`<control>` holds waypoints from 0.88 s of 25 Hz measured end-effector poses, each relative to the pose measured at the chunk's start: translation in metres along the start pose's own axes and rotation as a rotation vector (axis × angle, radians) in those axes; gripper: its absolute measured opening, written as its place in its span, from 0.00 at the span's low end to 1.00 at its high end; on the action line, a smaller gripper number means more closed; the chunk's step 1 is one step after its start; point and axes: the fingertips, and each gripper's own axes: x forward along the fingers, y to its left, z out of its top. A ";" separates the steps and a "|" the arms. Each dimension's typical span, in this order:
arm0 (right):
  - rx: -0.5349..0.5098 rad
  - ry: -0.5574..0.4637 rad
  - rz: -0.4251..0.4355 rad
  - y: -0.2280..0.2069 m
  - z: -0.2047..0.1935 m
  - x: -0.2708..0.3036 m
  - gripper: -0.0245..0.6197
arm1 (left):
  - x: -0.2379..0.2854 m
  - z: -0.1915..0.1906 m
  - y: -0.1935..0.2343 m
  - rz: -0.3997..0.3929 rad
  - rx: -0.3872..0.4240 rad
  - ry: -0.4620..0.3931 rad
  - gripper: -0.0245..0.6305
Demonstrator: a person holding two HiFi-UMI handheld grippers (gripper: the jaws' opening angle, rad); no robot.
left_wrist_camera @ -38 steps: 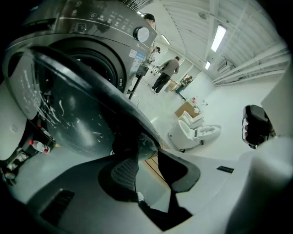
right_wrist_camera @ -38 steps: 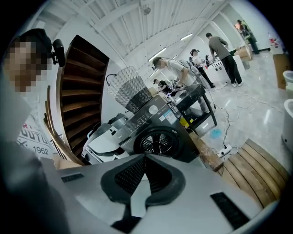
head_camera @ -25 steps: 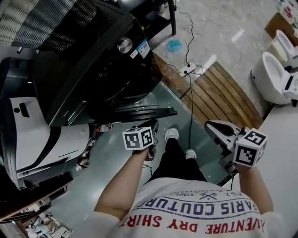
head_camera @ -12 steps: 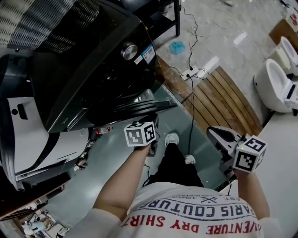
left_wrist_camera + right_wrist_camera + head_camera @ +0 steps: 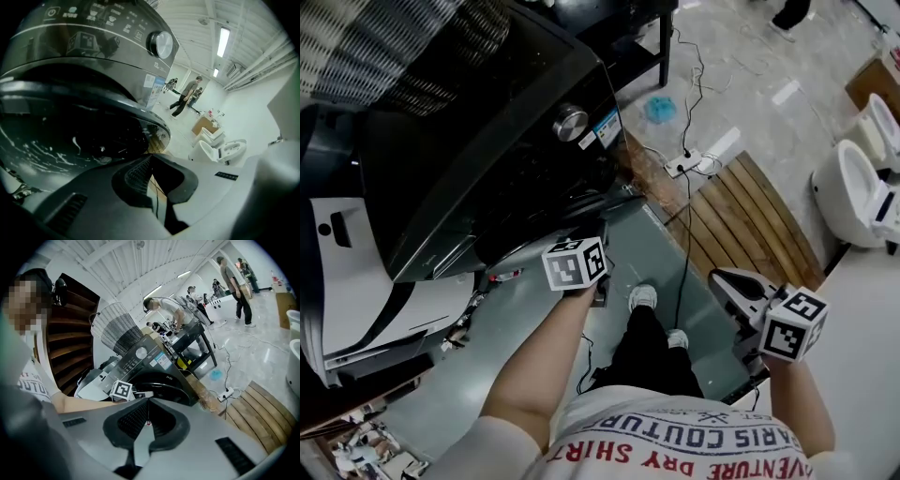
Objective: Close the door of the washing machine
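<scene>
The washing machine (image 5: 487,122) is a black front loader and it stands at the left of the person, with a silver knob (image 5: 571,122) on its sloped control panel. Its door (image 5: 70,136) is a round one with dark glass, and it lies close against the front of the machine. I cannot tell if it is fully latched. The glass shows only reflections, so what is in the drum behind it cannot be made out.

The left gripper (image 5: 151,158) points down toward the lower right rim of the door. Its two jaws are pressed together at the tips and there is nothing between them. The tips are very near the rim, but whether they touch it is not clear.

The right gripper (image 5: 146,403) is held apart from the machine, at the person's right side, above the grey floor. Its jaws are also closed on each other, and they hold nothing.

On the floor beyond the machine there is a white power strip (image 5: 682,166) with cables, beside a platform of wooden slats (image 5: 750,211). A white toilet (image 5: 853,187) stands at the far right. A brown cardboard box (image 5: 204,125) stands near it, and its contents are not visible.
</scene>
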 end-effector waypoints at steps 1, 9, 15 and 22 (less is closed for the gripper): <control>-0.002 -0.001 0.001 0.000 0.002 0.002 0.07 | 0.001 0.006 0.004 0.011 0.003 -0.008 0.07; 0.037 0.006 0.007 -0.003 -0.006 0.018 0.07 | 0.006 0.053 0.032 0.076 -0.025 -0.073 0.07; 0.053 0.028 0.000 -0.007 -0.011 0.026 0.07 | 0.009 0.062 0.037 0.117 -0.032 -0.118 0.07; 0.042 0.041 -0.017 -0.011 -0.001 0.031 0.07 | 0.019 0.069 0.036 0.134 -0.135 -0.186 0.07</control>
